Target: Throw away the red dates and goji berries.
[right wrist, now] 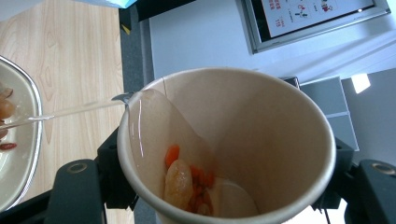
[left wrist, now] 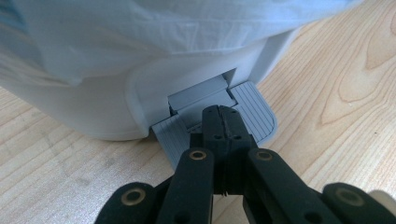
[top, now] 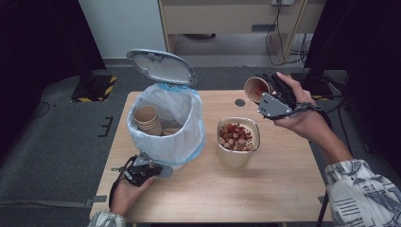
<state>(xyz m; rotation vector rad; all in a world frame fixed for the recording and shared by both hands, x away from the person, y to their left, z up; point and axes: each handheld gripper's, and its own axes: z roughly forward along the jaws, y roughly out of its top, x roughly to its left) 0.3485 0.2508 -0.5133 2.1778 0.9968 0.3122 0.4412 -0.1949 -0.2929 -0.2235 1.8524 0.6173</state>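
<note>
Nearest the person, the left gripper [top: 150,171] has its jaws pressed together, tips bearing down on the grey pedal [left wrist: 219,116] at the foot of the white bin [top: 182,163]. That holds the lid [top: 161,66] tipped up and back. Inside the bin's bag [top: 189,118] lies a stack of used paper cups [top: 147,119].

Just right of the bin, toward the middle of the table [top: 274,189], stands a metal bowl [top: 239,158] filled with red and pale bits of food.

Farther back and higher, the right gripper [top: 265,92] is clamped on a paper cup [right wrist: 243,140], tilted so its mouth faces the bowl. A thin stream of liquid [right wrist: 70,112] runs from the rim toward the bowl, while an orange and a pale scrap [right wrist: 180,182] cling low inside the cup.

The risks, as I judge them: the stream is thin and falls some way, so a small wobble of the hand could send it onto the table beside the bowl. The solids may slide out suddenly and splash. A tight squeeze could buckle the soft cup. If the left tips slip off the pedal, the lid drops shut before the cup can go in.
</note>
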